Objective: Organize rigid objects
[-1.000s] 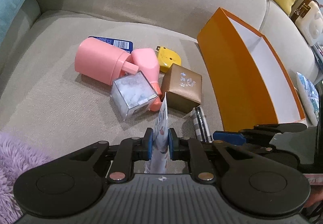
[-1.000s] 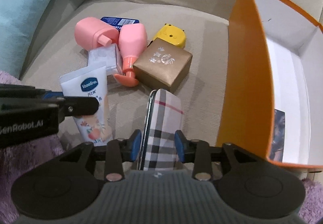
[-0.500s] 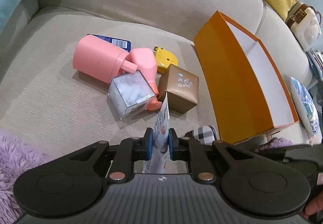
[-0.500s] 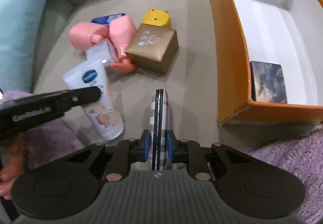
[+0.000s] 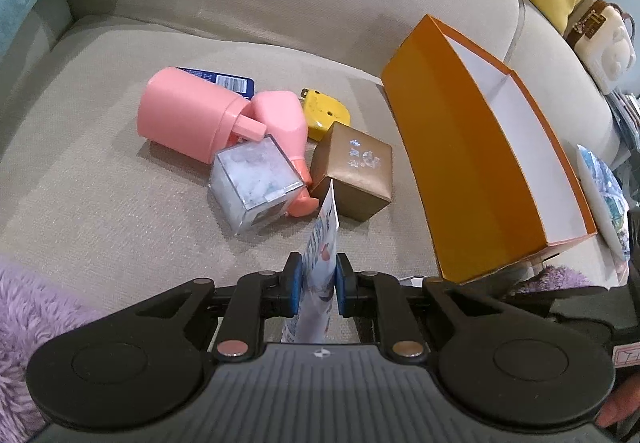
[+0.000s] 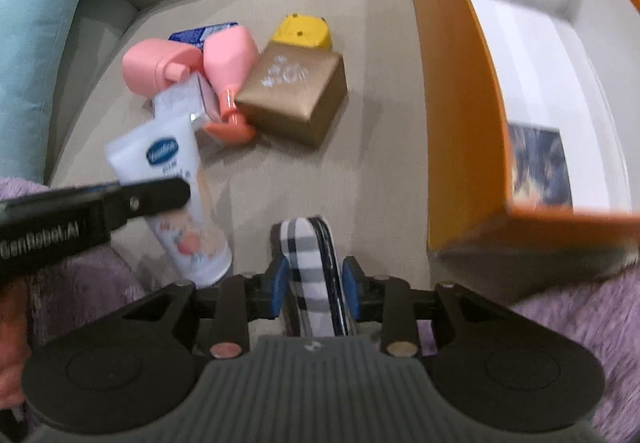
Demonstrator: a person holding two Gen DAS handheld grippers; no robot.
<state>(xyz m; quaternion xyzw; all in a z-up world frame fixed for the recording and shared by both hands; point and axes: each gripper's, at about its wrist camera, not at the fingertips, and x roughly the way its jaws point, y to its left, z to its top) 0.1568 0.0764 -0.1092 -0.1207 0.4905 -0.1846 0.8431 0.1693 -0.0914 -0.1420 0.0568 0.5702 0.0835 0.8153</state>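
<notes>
One item only is lying inside the orange box (image 6: 456, 91) so far: a small dark printed square (image 6: 538, 165) on its white floor, near the front wall. Two more are being carried. The left gripper (image 5: 318, 283) is pinching a white lotion tube (image 6: 172, 179) edge-on, its jaws nearly closed with the pads pressing on the tube. The right gripper (image 6: 314, 287) is holding a flat plaid-covered case (image 6: 310, 267) between its pads; the jaws are opening slightly here, yet the case is sitting between them and looks touched on both sides.

Six items seem to be waiting on the sofa cushion (image 5: 100, 203), clustered left of the box: a pink pump bottle (image 5: 188, 115), a smaller pink bottle (image 5: 282, 119), a clear cube (image 5: 254, 183), a gold box (image 5: 356, 171), a yellow gadget (image 5: 324, 115) and a blue packet (image 5: 224, 81). By my estimate the job is sitting early, well under halfway.

Hard to read:
- The blue packet is mostly lying under the pink pump bottle.
- The right view is blurring, so the square's print is illegible.
- The box's far compartment is showing only white wall; its floor is hidden.
- The tube's cap end is cut off below the jaws.
</notes>
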